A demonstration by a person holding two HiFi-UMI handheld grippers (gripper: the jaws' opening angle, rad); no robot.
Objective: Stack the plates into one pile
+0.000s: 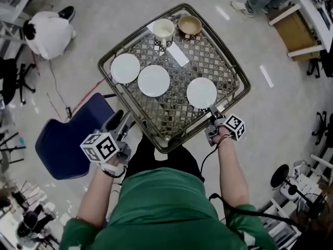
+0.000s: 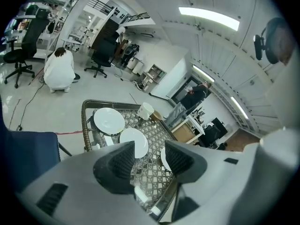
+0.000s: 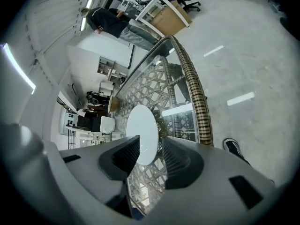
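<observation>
No legible text, labels or numbers anywhere.

We see a bench [image 1: 223,43] with a brown woven rim and a dark diamond-lattice top. Three plain white round plates: left plate [image 1: 125,68], middle plate [image 1: 153,80], right plate [image 1: 201,92]. A cream ceramic mug [image 1: 163,30], a tan round bowl [image 1: 190,25], a white paper strip [image 1: 177,54]. The grey left tool [image 1: 120,117] and grey right tool [image 1: 213,111] each bear a cube of black-and-white square markers. Our shirt [image 1: 161,212] is green; the padded chair [image 1: 67,145] navy blue; the floor [image 1: 104,14] pale grey.
</observation>
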